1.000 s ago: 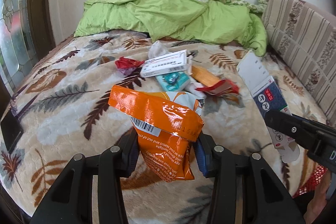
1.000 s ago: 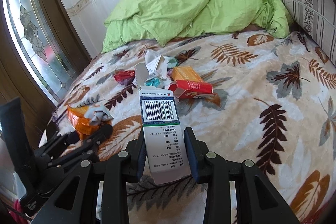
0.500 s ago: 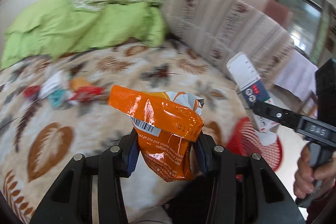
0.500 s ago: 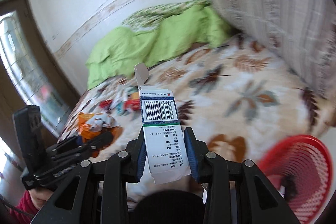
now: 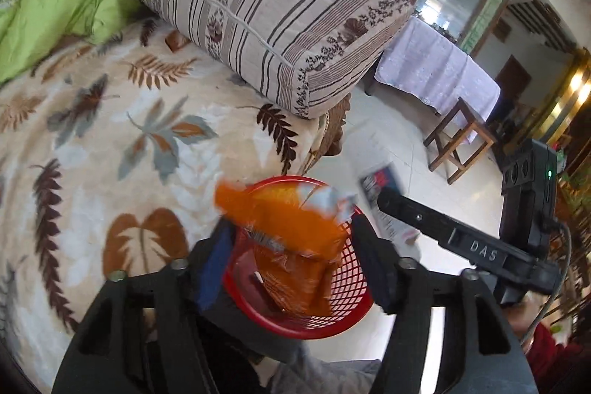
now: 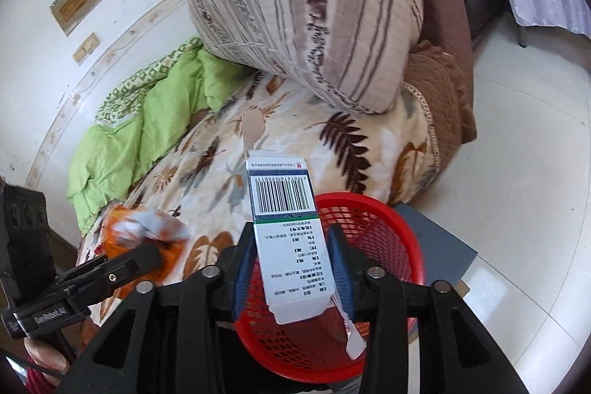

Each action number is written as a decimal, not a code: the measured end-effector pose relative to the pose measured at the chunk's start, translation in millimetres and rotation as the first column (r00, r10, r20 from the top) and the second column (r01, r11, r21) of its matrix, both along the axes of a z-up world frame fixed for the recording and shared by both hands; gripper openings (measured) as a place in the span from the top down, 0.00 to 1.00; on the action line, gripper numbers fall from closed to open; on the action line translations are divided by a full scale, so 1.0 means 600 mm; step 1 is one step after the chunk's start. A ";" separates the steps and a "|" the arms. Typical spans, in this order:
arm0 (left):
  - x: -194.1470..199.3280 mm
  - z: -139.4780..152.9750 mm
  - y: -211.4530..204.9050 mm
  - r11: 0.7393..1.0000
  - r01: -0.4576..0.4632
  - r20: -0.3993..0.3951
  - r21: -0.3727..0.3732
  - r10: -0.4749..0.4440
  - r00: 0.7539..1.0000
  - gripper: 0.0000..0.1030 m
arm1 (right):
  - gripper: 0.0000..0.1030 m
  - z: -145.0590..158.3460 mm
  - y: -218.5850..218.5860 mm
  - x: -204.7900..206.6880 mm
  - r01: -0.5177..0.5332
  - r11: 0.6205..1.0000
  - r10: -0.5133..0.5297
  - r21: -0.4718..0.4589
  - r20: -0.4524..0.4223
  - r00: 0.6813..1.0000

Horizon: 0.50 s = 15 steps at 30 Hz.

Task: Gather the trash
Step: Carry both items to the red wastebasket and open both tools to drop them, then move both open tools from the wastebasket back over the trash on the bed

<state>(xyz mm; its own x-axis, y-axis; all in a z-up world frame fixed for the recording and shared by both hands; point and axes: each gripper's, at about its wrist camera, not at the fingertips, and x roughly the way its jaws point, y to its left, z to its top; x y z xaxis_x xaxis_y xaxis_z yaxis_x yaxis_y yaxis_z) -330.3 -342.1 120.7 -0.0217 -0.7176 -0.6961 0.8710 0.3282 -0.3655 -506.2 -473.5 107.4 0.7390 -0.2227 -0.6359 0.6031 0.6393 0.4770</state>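
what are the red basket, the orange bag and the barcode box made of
Red basket: looks like moulded plastic, glossy, with open mesh walls.
Orange bag: probably thin plastic or foil film, shiny and crinkled, though blurred here.
Barcode box: seems printed cardboard, smooth, with crisp folded edges and an open flap.

The left gripper (image 5: pixel 295 268) is opening; the blurred orange snack bag (image 5: pixel 291 239) sits loose between its fingers (image 5: pixel 373 268) above the red mesh basket (image 5: pixel 347 305), beside the leaf-patterned bed (image 5: pixel 110 143).
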 end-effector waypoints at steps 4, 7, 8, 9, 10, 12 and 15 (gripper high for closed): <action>0.020 0.001 0.013 1.000 -0.028 -0.001 -0.007 0.028 1.000 0.36 | 0.48 -0.003 -0.011 -0.004 0.022 1.000 -0.022 -0.005 -0.003 1.000; 0.052 0.011 0.043 0.996 -0.090 0.026 -0.025 0.091 0.996 0.36 | 0.48 0.000 -0.011 0.002 0.004 1.000 -0.004 -0.010 0.004 1.000; 0.064 0.015 0.058 0.993 -0.114 0.032 -0.031 0.115 0.993 0.36 | 0.48 0.001 -0.010 0.010 -0.010 1.000 0.010 -0.007 0.008 1.000; 0.078 0.020 0.073 0.989 -0.140 0.039 -0.036 0.142 0.989 0.36 | 0.48 0.003 -0.005 0.020 -0.025 1.000 0.025 -0.005 0.012 1.000; 0.091 0.023 0.087 0.985 -0.165 0.050 -0.040 0.167 0.985 0.35 | 0.48 0.004 -0.001 0.030 -0.037 0.999 0.037 -0.005 0.013 0.999; 0.117 0.028 0.122 0.974 -0.221 0.083 -0.045 0.224 0.971 0.33 | 0.48 0.005 0.009 0.053 -0.066 0.998 0.066 -0.002 0.016 0.998; 0.156 0.029 0.175 0.953 -0.300 0.121 -0.047 0.304 0.945 0.33 | 0.48 0.005 0.035 0.100 -0.135 0.991 0.134 0.009 0.017 0.991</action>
